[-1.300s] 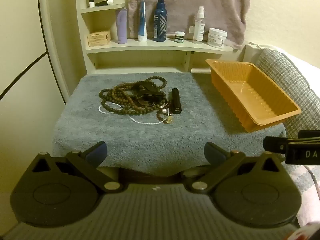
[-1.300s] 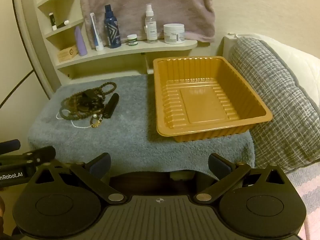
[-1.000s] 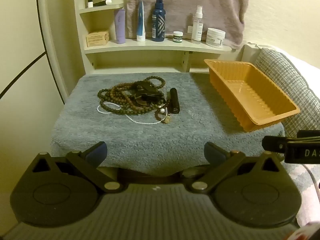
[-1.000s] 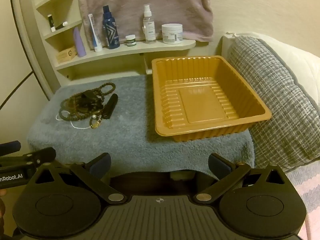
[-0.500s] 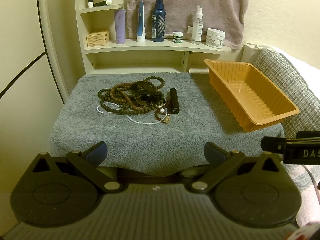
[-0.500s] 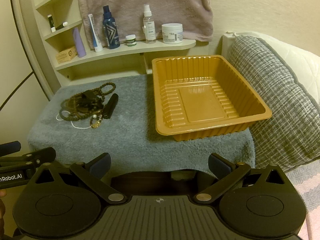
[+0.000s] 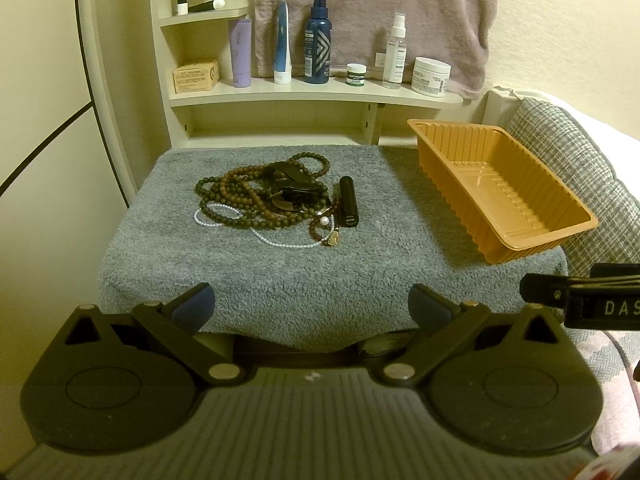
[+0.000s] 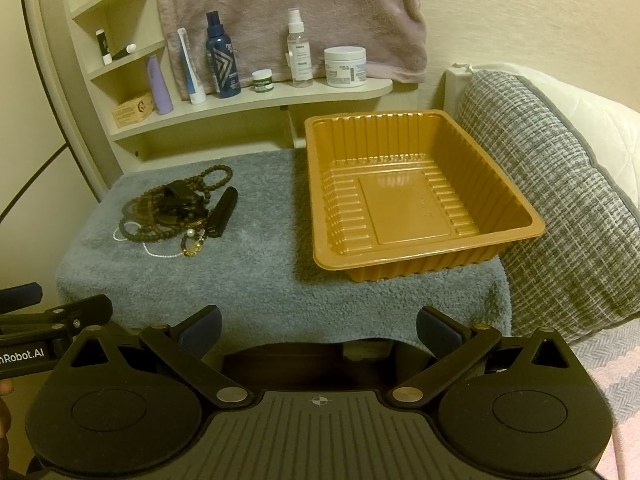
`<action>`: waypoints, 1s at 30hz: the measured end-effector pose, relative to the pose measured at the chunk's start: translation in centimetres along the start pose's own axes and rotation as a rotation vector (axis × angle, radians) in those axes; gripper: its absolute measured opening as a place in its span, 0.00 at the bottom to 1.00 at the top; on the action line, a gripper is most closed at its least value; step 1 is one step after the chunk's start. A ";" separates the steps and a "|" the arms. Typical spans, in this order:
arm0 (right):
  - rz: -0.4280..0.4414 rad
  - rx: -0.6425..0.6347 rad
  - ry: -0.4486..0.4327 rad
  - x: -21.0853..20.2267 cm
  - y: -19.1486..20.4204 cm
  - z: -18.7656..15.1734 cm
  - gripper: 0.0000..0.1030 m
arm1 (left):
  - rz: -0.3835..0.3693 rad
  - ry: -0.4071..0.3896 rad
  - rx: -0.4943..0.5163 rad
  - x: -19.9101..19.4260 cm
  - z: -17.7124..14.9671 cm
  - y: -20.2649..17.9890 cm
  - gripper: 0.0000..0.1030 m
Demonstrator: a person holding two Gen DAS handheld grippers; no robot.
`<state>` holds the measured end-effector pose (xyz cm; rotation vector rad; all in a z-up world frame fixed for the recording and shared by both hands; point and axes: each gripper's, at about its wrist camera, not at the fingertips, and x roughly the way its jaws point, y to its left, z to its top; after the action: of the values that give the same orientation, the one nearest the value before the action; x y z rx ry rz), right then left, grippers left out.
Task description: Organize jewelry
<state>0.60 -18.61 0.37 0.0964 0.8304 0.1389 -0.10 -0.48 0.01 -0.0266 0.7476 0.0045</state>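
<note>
A tangled pile of brown bead necklaces (image 7: 256, 198) (image 8: 168, 208), with a thin white pearl strand (image 7: 288, 243) and a black tube (image 7: 348, 207) (image 8: 222, 213) beside it, lies on a grey towel (image 7: 280, 276) (image 8: 256, 280). An empty orange plastic tray (image 7: 520, 240) (image 8: 516, 236) sits on the towel's right side. My left gripper (image 7: 311, 307) is open and empty, before the towel's front edge. My right gripper (image 8: 319, 330) is open and empty, in front of the tray.
A shelf (image 7: 304, 94) behind the towel holds bottles, tubes, jars and a small box. A pink towel (image 8: 288, 12) hangs on the wall. A grey woven cushion (image 8: 560, 216) lies right of the tray. Each gripper shows at the edge of the other's view.
Both grippers have stayed open and drifted only slightly. Nothing on the towel has moved.
</note>
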 end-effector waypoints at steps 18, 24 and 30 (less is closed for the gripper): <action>0.001 0.001 0.000 0.0 0.1 -0.1 1.00 | -0.002 0.000 -0.001 0.0 0.0 0.0 0.99; 0.000 0.003 0.000 0.0 0.0 -0.1 1.00 | -0.002 0.000 -0.002 0.0 0.0 0.0 0.99; 0.000 0.004 0.000 0.1 0.0 -0.1 1.00 | -0.003 0.000 -0.002 0.0 0.0 0.1 0.99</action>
<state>0.53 -18.59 0.23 0.0997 0.8306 0.1374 -0.11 -0.41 -0.01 -0.0292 0.7473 0.0027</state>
